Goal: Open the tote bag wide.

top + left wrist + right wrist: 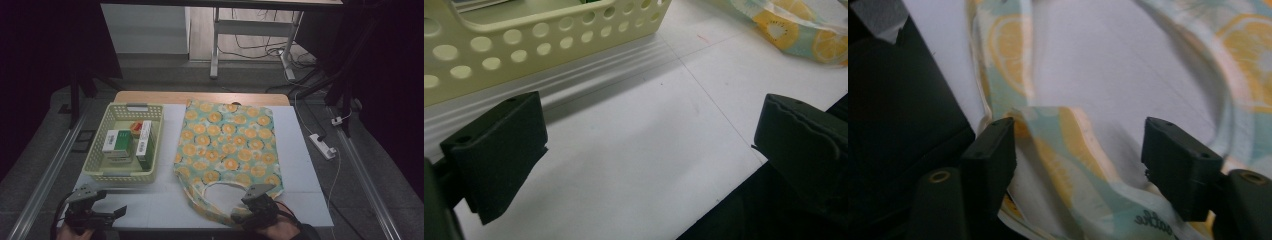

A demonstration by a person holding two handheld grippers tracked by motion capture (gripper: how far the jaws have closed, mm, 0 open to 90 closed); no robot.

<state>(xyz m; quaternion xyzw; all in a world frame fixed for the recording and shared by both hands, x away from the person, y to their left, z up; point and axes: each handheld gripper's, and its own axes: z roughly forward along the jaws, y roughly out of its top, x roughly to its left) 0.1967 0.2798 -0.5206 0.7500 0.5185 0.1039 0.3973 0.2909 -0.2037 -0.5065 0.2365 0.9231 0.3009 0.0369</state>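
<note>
Our right gripper (1075,150) straddles one handle (1068,150) of the single fruit-print bag (227,145), jaws parted, not pinching. Our left gripper (644,150) gapes over bare table (634,150). At ten o'clock, one basket (95,172) holds several boxes (117,142).

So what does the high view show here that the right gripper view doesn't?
High view alone: the pale yellow basket with boxes inside, and the left gripper near the table's front edge, jaws open. Right gripper view alone: a fold of the handle strap lying between the open jaws, and small lettering on the fabric. Both: the right gripper at the citrus-print bag on the white table.
</note>
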